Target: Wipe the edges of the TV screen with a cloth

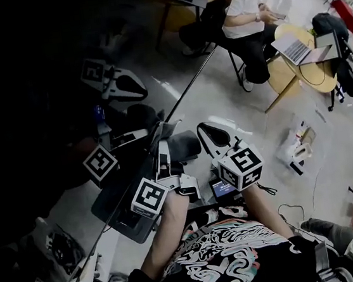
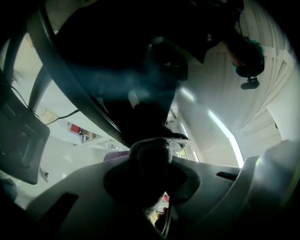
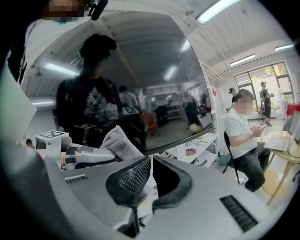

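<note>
The left gripper (image 2: 157,174) is clenched on a grey cloth (image 2: 157,149) held against the dark edge of the TV screen (image 2: 117,56), which runs off toward 10 o'clock in its view, while the right gripper (image 3: 151,161), at its 3 o'clock in the head view, is closed on nothing.
</note>
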The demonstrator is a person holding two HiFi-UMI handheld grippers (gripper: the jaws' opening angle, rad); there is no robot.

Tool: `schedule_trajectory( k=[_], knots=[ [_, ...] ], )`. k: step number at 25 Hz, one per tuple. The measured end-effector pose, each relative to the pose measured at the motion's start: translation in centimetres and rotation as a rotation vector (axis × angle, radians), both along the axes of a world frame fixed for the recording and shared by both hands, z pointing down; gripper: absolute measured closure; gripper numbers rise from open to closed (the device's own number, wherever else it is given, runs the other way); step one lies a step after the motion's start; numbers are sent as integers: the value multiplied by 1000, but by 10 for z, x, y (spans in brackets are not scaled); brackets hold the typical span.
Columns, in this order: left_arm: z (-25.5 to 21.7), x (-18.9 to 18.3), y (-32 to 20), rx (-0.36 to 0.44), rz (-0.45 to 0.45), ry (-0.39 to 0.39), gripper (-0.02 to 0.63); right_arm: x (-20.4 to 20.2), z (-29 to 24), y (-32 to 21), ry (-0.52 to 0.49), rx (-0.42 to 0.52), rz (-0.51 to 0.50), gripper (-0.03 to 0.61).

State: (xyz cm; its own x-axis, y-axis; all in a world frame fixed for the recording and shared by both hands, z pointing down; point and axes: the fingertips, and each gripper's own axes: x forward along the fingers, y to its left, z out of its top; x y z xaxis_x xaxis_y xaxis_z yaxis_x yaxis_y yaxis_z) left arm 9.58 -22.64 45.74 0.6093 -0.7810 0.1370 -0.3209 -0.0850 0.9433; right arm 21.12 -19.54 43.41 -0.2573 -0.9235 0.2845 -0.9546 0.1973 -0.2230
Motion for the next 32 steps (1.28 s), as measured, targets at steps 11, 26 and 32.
schedule_trajectory(
  k=[11, 26, 32],
  knots=[
    [-12, 58, -25, -36, -108, 133, 538, 57, 0, -35, 15, 1, -112, 543],
    [-12, 73, -37, -31, -88, 66, 538, 70, -2, -59, -3, 10, -173, 543],
    [-9, 73, -38, -32, -64, 24, 538, 72, -5, -70, 0, 19, -179, 543]
  ],
)
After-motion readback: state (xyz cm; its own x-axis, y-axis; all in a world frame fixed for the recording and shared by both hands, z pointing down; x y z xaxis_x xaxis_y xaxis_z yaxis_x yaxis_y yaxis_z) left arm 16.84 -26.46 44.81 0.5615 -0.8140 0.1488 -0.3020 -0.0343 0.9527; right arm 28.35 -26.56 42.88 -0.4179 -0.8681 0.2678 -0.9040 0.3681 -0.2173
